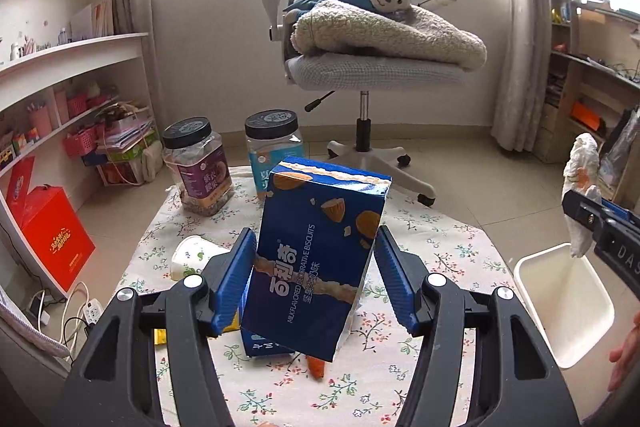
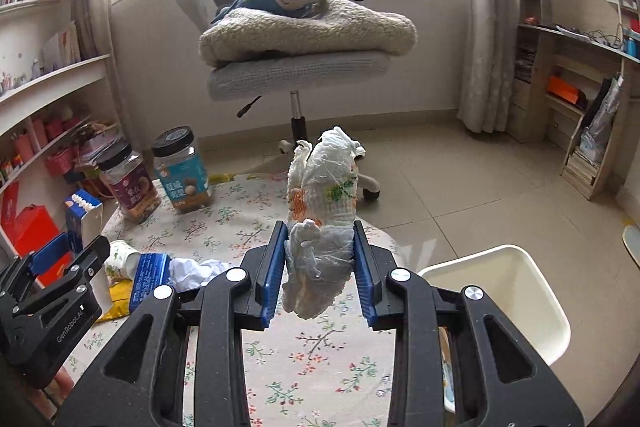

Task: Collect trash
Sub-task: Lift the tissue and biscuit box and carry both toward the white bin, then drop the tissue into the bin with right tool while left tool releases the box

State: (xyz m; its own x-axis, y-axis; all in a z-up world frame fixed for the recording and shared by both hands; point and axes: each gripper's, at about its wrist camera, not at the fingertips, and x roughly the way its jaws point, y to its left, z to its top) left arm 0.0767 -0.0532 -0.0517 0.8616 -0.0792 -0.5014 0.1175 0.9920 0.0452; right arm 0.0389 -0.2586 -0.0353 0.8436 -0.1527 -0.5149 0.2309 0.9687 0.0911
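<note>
Biscuit box (image 1: 320, 251) stands tilted above the floral tablecloth (image 1: 432, 251), and we hold it in our left gripper (image 1: 316, 267), jaws wide around its sides. Our right gripper (image 2: 320, 263) clamps narrowly on a crumpled wrapper (image 2: 322, 219), near the white bin (image 2: 516, 291).

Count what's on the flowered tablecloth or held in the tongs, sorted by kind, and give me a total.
Lidded jars: 2
Blue biscuit boxes: 2
Paper cups: 1
Crumpled wrappers or paper: 2
Yellow packets: 1
Total: 8
</note>
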